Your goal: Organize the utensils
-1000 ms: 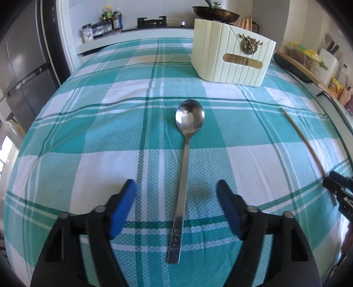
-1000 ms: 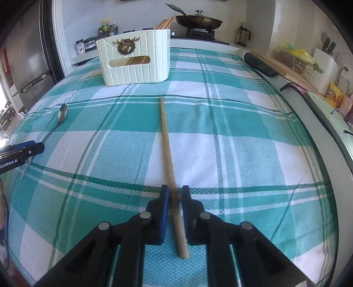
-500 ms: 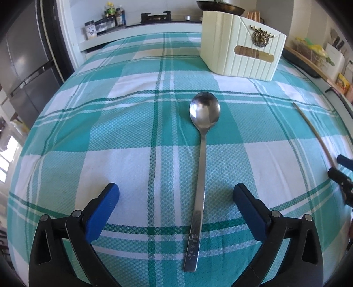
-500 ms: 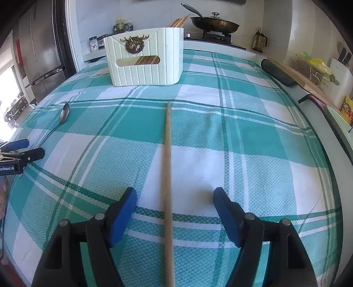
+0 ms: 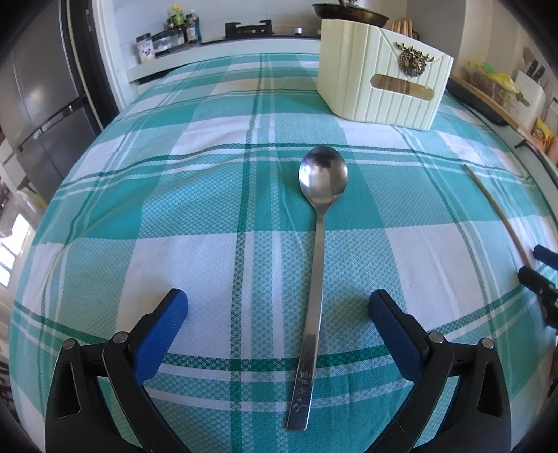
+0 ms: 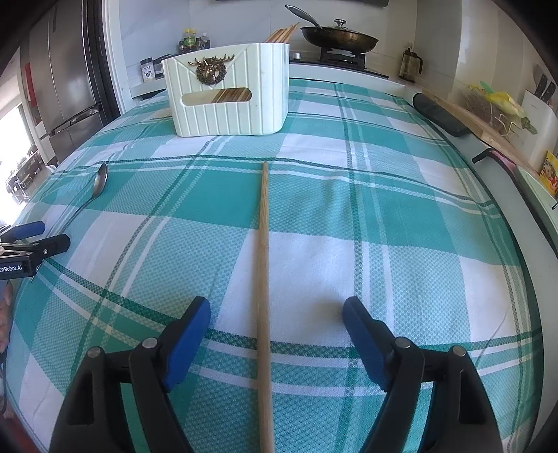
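Now right gripper [image 6: 276, 315] jaws have just been opening astride the chopstick [image 6: 262, 278] (untouched); left gripper [image 5: 278, 308] spread astride spoon [image 5: 319, 244].

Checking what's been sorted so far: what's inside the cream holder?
Wooden chopsticks poke above the cream holder and show through its handle slot. Its walls hide anything else inside.

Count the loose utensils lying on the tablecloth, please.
2: a metal spoon between the open left gripper jaws, and a wooden chopstick between the open right gripper jaws. More chopsticks stand in the cream basket.
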`<state>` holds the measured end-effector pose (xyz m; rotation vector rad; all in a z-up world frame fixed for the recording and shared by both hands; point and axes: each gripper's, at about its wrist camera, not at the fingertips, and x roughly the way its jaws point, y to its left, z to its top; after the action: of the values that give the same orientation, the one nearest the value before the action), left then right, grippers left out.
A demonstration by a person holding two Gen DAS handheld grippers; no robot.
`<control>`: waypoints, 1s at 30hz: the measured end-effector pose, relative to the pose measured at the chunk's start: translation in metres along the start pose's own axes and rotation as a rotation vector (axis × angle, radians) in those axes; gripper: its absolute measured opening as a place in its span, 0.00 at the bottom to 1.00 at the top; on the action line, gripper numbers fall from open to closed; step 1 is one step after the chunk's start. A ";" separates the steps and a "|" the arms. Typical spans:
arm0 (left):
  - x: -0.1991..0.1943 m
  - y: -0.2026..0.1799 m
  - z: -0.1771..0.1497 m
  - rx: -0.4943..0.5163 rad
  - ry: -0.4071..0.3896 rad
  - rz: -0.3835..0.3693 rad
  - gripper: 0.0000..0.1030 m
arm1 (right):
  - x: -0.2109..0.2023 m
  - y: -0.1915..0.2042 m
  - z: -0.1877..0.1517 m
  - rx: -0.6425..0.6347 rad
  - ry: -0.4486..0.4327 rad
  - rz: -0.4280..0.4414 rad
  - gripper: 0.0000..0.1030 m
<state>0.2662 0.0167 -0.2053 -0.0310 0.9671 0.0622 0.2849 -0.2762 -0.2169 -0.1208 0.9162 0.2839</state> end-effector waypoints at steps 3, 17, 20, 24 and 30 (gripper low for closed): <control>0.000 0.000 0.000 0.000 0.000 0.000 1.00 | 0.000 0.000 0.000 0.000 0.000 0.000 0.78; 0.000 0.001 -0.001 0.000 -0.002 -0.001 1.00 | 0.000 0.000 0.000 0.000 0.000 0.000 0.78; -0.001 0.001 -0.001 0.004 0.002 -0.006 1.00 | 0.000 0.000 0.000 0.000 0.000 0.000 0.78; 0.000 0.003 0.006 0.081 0.064 -0.075 0.99 | 0.001 -0.001 0.000 -0.002 0.007 0.006 0.78; 0.011 0.013 0.037 0.080 0.142 -0.182 0.99 | 0.010 -0.005 0.019 -0.066 0.149 0.047 0.78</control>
<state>0.3024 0.0323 -0.1936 -0.0500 1.1042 -0.1481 0.3061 -0.2749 -0.2135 -0.1834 1.0589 0.3525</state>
